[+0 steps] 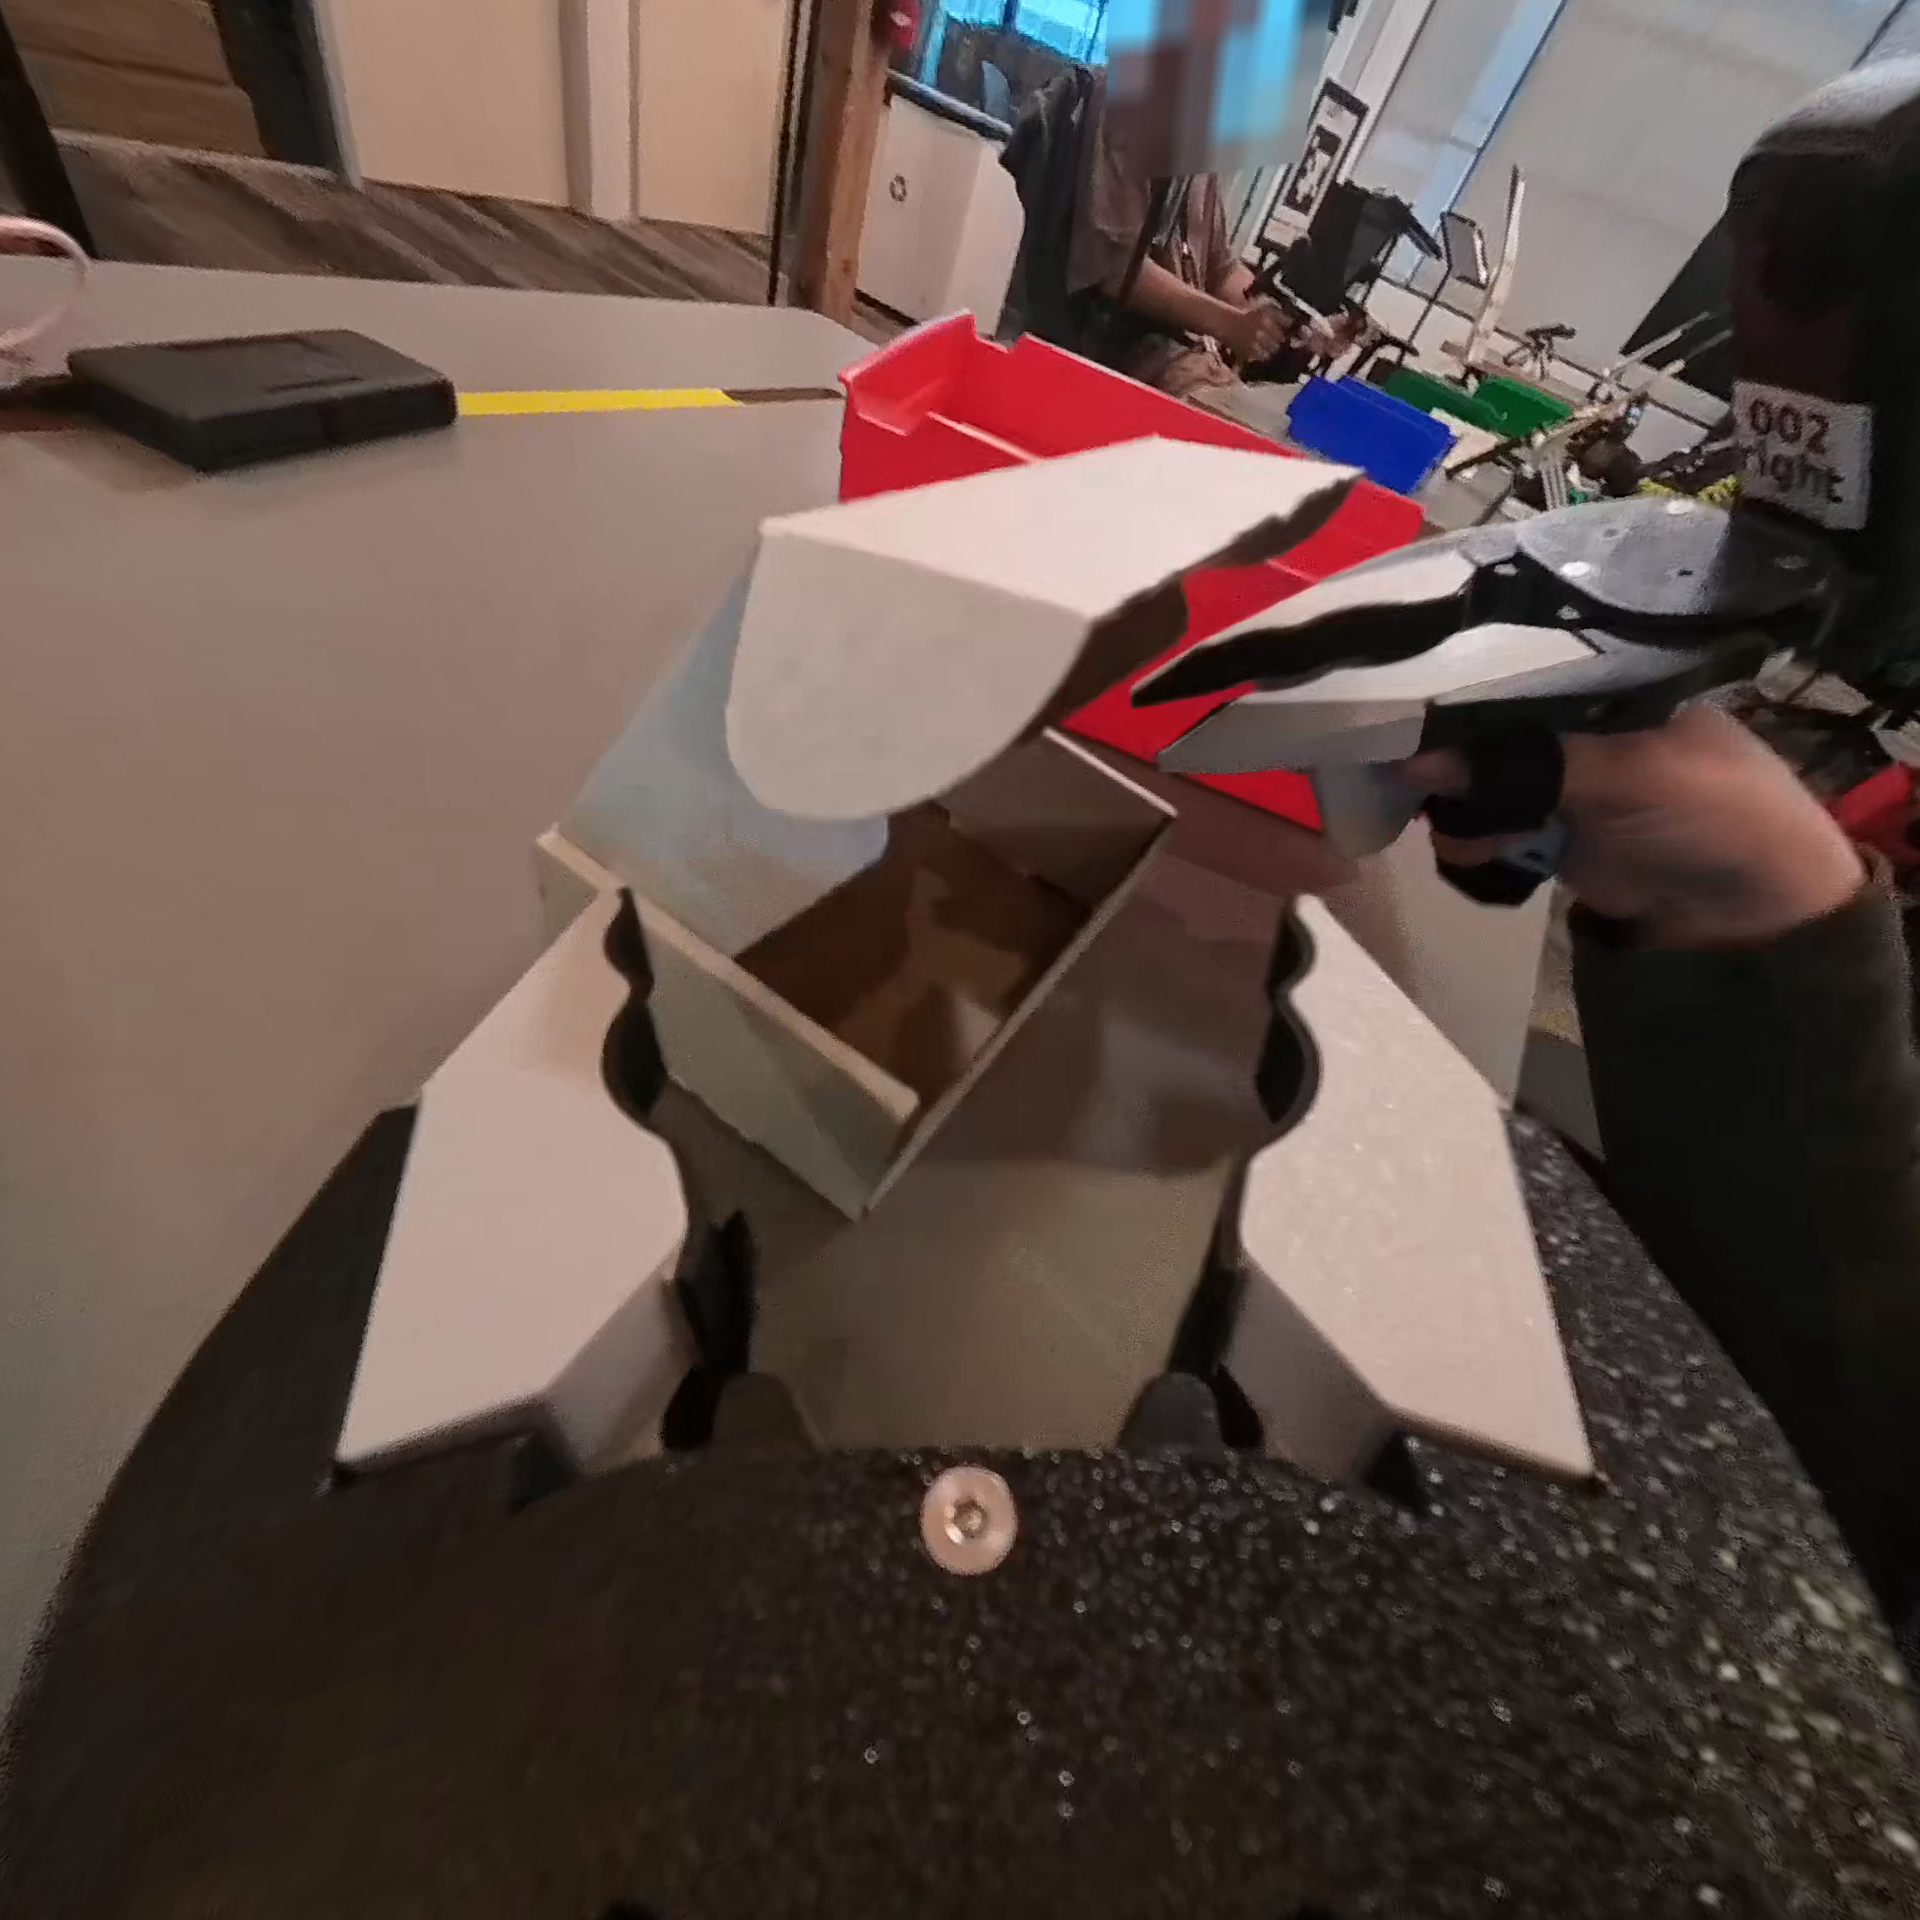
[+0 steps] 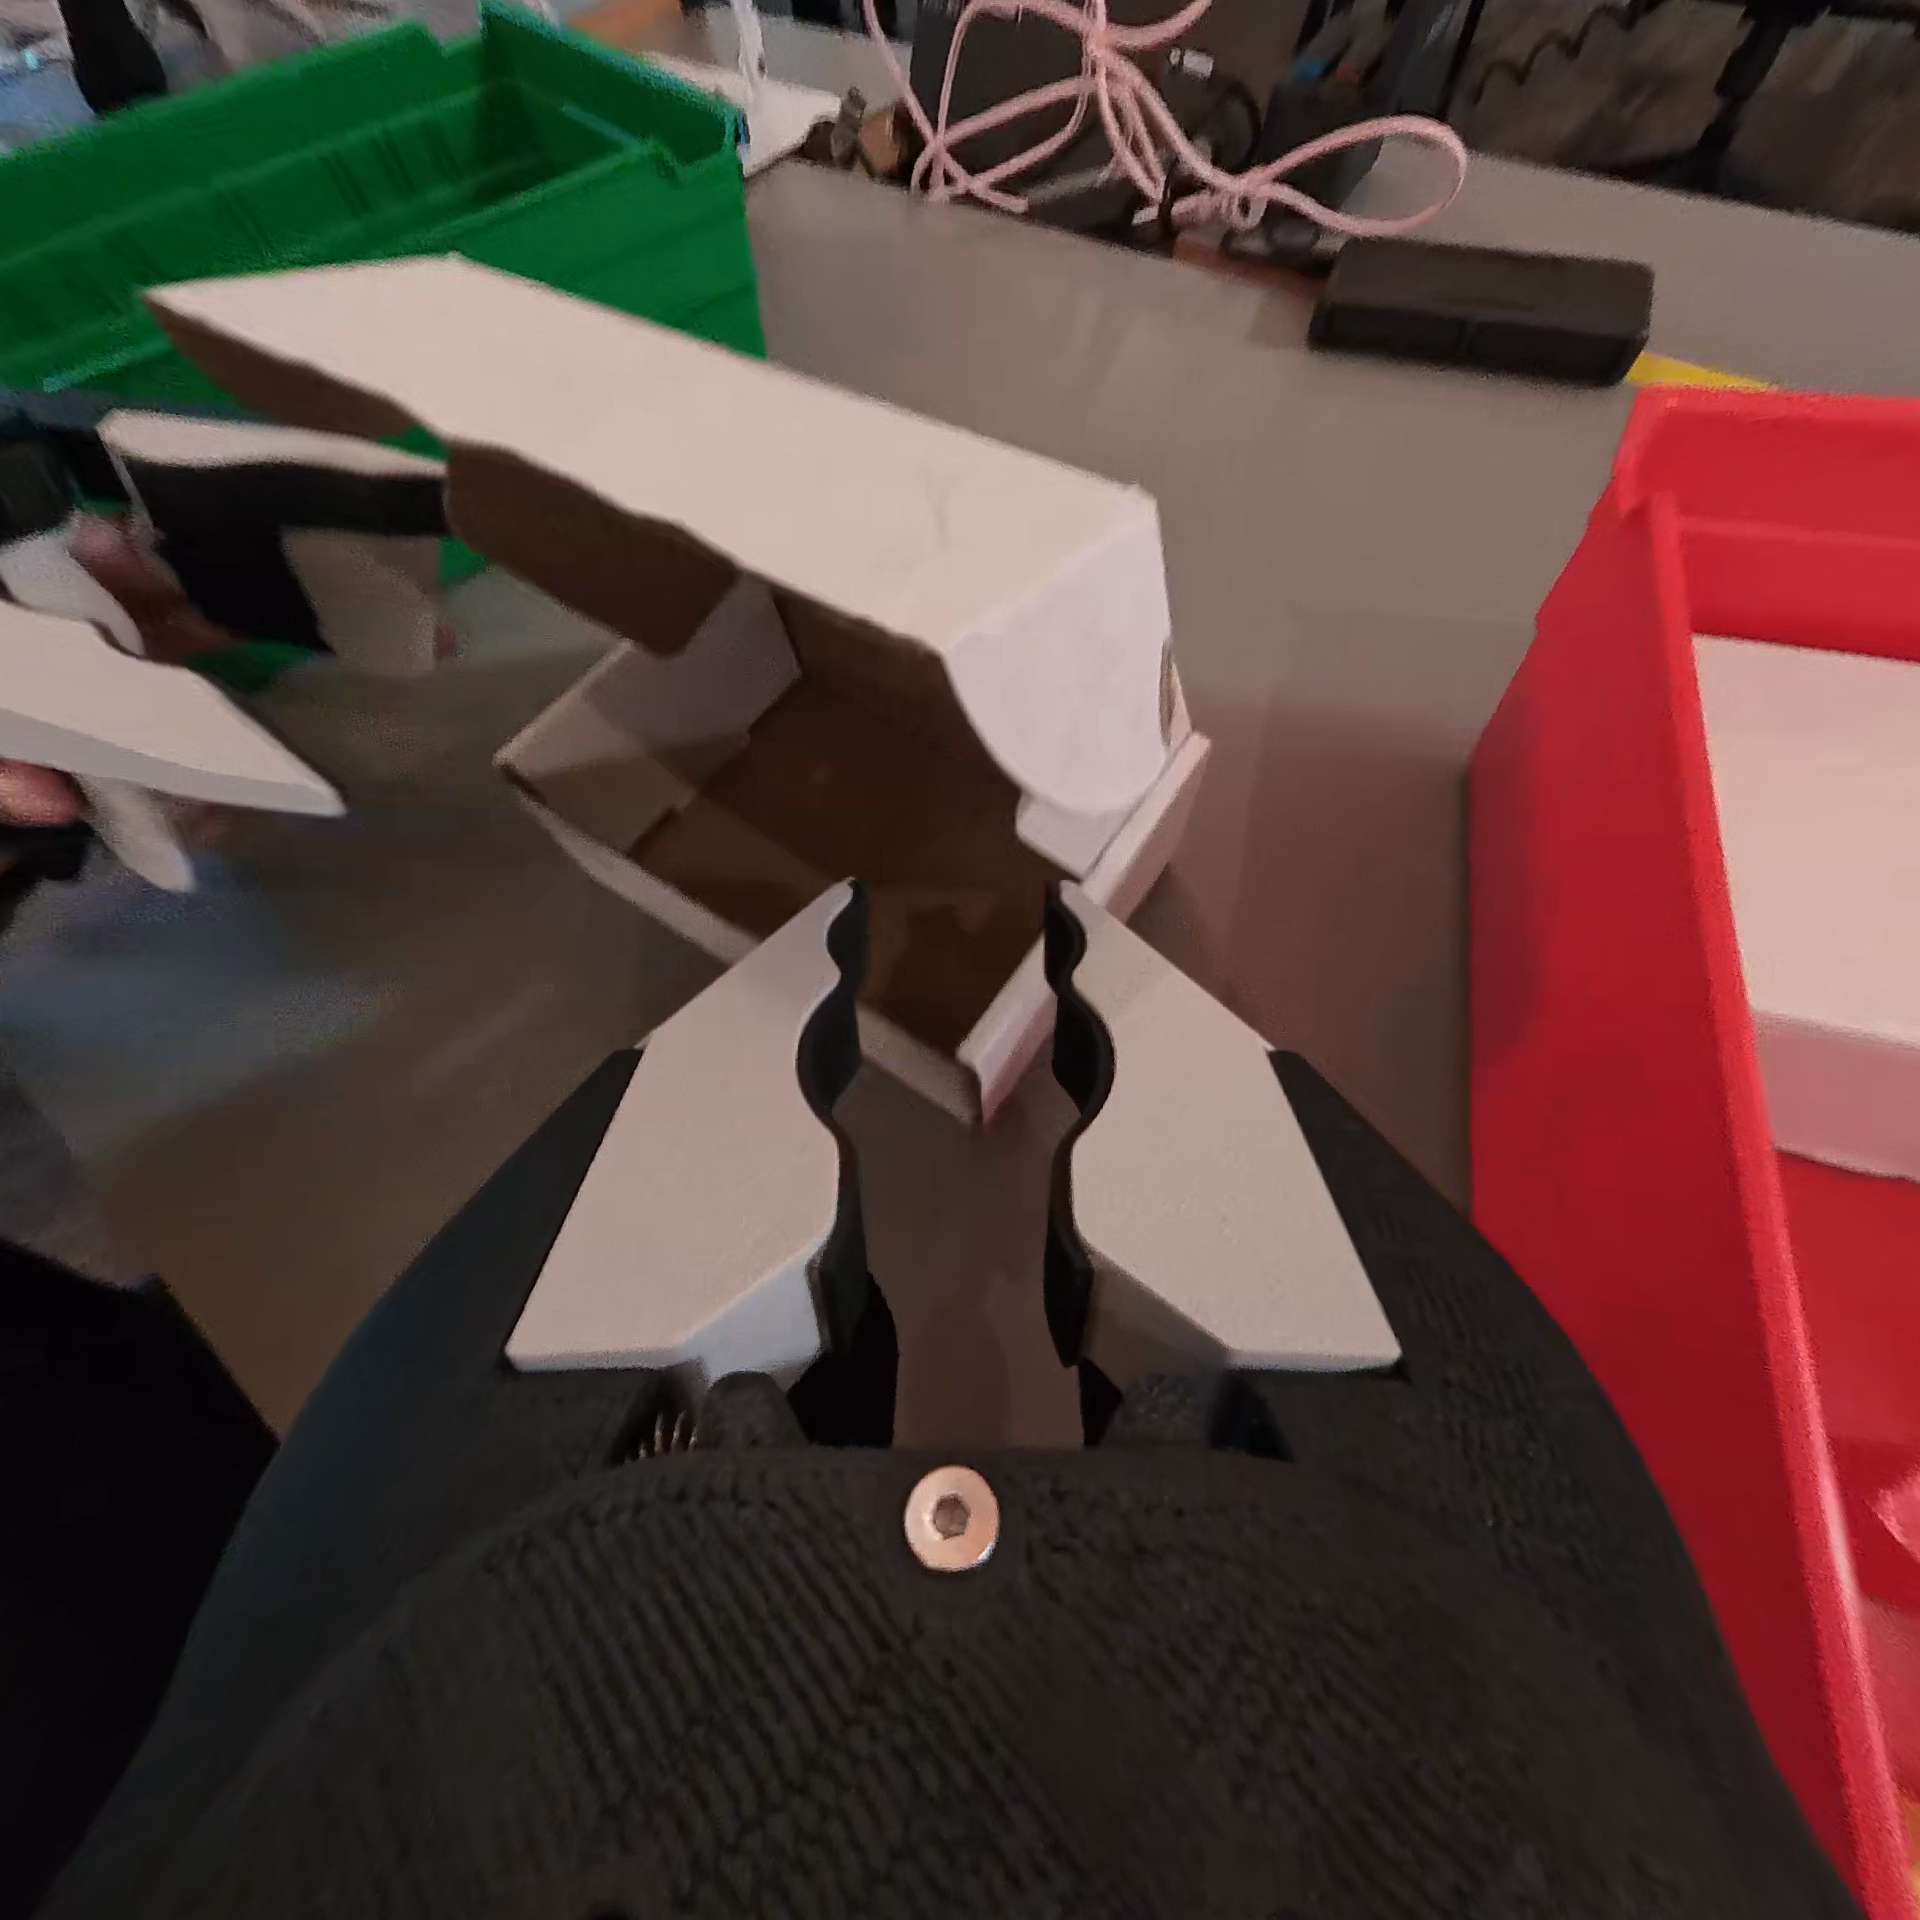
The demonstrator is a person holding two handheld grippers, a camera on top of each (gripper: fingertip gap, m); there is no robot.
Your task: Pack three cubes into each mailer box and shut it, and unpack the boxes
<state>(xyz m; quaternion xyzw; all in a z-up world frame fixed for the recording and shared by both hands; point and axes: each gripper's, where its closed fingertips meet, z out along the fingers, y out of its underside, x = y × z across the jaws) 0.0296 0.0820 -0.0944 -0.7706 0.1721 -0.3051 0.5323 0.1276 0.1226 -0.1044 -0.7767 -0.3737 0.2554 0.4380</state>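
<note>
Mailer box [image 1: 894, 1039] sits on the grey table [image 1: 260, 727], centre of frame in both views, lid [image 1: 987, 582] up and tilted over it; brown inside shows no cubes. Left gripper [image 1: 951, 1029] has its jaws wide apart around the box's near corner, not pressing on it. Right gripper [image 2: 951, 997] has its jaws apart, holding nothing, over the near rim. Red bin [image 2: 1662, 935] at right edge, green bin [image 2: 364, 197] upper left.

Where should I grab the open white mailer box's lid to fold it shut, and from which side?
Probably the lid by its free front edge, coming from the right gripper's side. The lid stands raised over the open mailer box, hinged at the far wall, and that edge juts out clear.
</note>
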